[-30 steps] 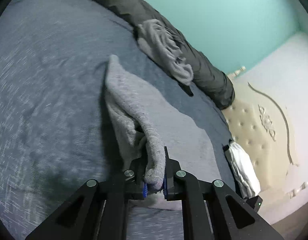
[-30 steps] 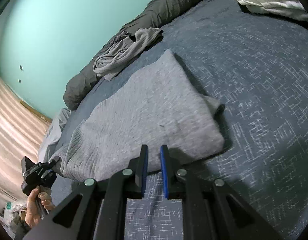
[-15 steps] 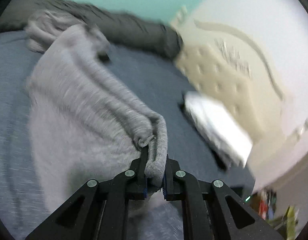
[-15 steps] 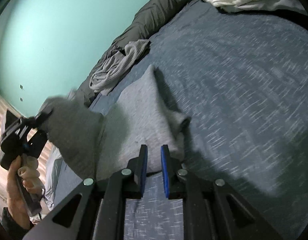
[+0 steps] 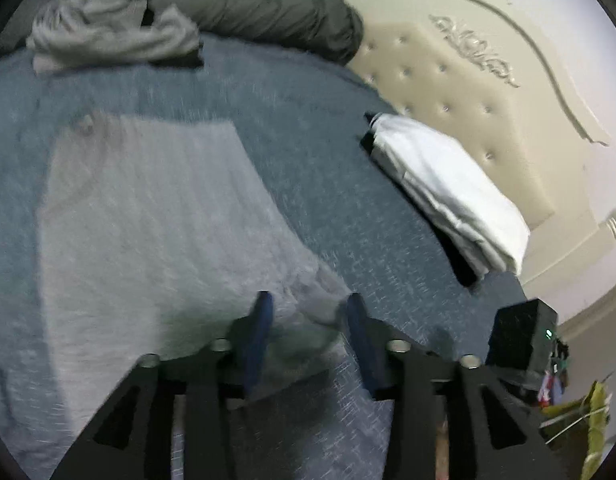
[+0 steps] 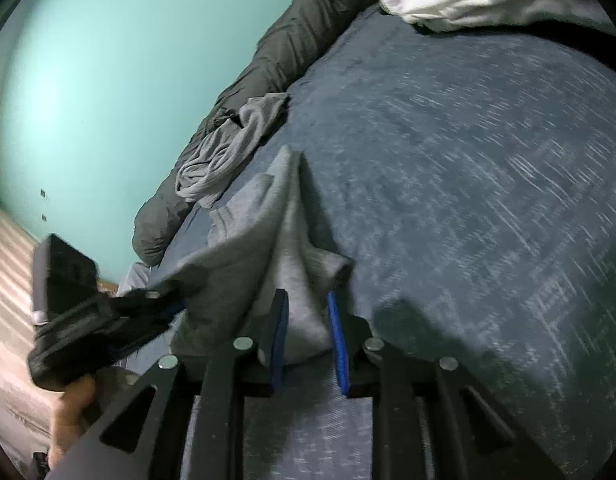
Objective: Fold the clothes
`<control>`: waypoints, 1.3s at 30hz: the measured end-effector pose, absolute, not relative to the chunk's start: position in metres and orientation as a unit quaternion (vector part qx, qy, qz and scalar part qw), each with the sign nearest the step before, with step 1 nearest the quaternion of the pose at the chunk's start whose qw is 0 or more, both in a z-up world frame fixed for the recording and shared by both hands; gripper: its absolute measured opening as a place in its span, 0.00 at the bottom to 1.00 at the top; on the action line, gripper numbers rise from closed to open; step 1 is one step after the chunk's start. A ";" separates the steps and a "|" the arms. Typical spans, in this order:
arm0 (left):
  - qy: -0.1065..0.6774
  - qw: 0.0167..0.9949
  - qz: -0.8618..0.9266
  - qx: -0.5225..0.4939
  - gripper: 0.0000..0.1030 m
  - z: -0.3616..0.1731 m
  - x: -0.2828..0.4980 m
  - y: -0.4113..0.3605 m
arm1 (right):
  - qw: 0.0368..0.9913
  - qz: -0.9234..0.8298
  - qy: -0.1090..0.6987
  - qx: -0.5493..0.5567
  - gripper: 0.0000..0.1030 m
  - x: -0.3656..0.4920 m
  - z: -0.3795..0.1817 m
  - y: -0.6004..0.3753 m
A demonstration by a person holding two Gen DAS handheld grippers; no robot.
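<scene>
A grey knitted garment [image 5: 147, 220] lies folded over on the blue bedspread [image 5: 308, 120]. Its near corner sits between the pads of my left gripper [image 5: 308, 320], whose jaws are opening and do not press on it. In the right wrist view the same garment [image 6: 267, 248] is bunched in a ridge. One fold of it lies between the blue pads of my right gripper [image 6: 308, 320], whose jaws are also opening. My left gripper [image 6: 175, 300] comes in from the left there, its tips at the cloth's edge, with a hand [image 6: 75, 408] below it.
A crumpled grey garment [image 5: 107, 36] rests against a dark rolled duvet [image 5: 267, 8] along the teal wall. White folded bedding [image 5: 448, 188] lies by the cream tufted headboard [image 5: 468, 100]. A black box with a green light [image 5: 520, 340] sits at the lower right.
My left gripper swept across the bed with the garment's edge, laid it over, and its jaws came apart off the cloth. The right jaws widened, and cloth now lies between them.
</scene>
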State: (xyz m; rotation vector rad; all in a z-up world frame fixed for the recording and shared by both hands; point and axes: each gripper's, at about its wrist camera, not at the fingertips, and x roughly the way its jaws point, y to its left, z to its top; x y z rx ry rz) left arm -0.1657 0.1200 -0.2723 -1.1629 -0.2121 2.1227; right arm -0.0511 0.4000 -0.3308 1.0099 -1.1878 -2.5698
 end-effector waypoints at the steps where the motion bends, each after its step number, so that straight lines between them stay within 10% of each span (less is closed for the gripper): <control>1: -0.074 0.339 0.826 -0.444 0.44 -0.268 -0.166 0.110 | 0.068 -0.855 -0.392 0.332 0.26 -0.052 -0.328 0.398; 18: -0.036 0.274 0.834 -0.477 0.43 -0.319 -0.162 0.060 | 0.087 -0.863 -0.321 0.379 0.42 -0.097 -0.316 0.347; 22: -0.008 0.272 0.834 -0.480 0.43 -0.325 -0.155 0.069 | 0.072 -0.866 -0.307 0.388 0.09 -0.098 -0.330 0.350; 39: 0.020 0.268 0.831 -0.487 0.43 -0.337 -0.144 0.083 | 0.009 -0.855 -0.330 0.400 0.08 -0.076 -0.343 0.377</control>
